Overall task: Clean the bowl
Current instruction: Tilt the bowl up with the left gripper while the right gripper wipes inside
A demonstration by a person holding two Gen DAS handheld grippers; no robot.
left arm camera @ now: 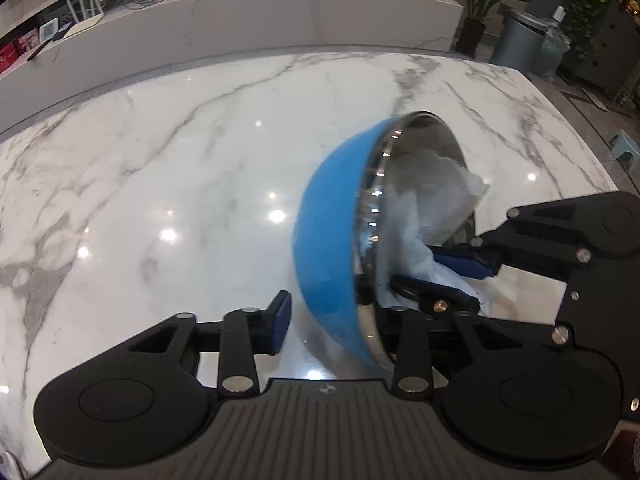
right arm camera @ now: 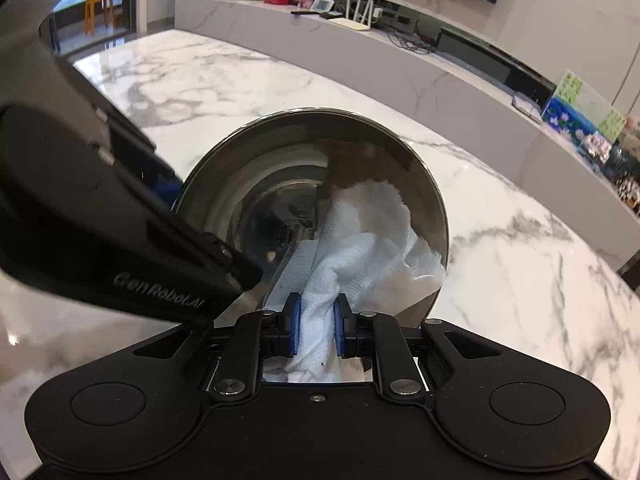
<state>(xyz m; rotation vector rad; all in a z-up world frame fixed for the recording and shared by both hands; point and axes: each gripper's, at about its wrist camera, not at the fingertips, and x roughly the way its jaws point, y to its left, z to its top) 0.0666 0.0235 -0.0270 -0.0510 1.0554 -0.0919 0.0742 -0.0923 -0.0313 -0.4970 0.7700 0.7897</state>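
Though slack astride the tilted bowl (left arm camera: 328, 220), left gripper (left arm camera: 324, 304) spread; right gripper (right arm camera: 318, 320) pinching paper towel (right arm camera: 372, 232).

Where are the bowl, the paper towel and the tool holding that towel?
bowl (left arm camera: 328, 240): left wrist view, blue outer wall.
paper towel (right arm camera: 372, 232): right wrist view, crumpled middle.
right tool (right arm camera: 318, 330): right wrist view, between its fingertips.

I count one bowl (left arm camera: 328, 240), blue outside and steel inside, standing on its edge. One crumpled white paper towel (right arm camera: 368, 240) sits in it. There is one marble surface (left arm camera: 180, 160) beneath. I have two grippers, my left (left arm camera: 324, 312) and my right (right arm camera: 316, 322), each with two blue-padded fingers (left arm camera: 280, 320).
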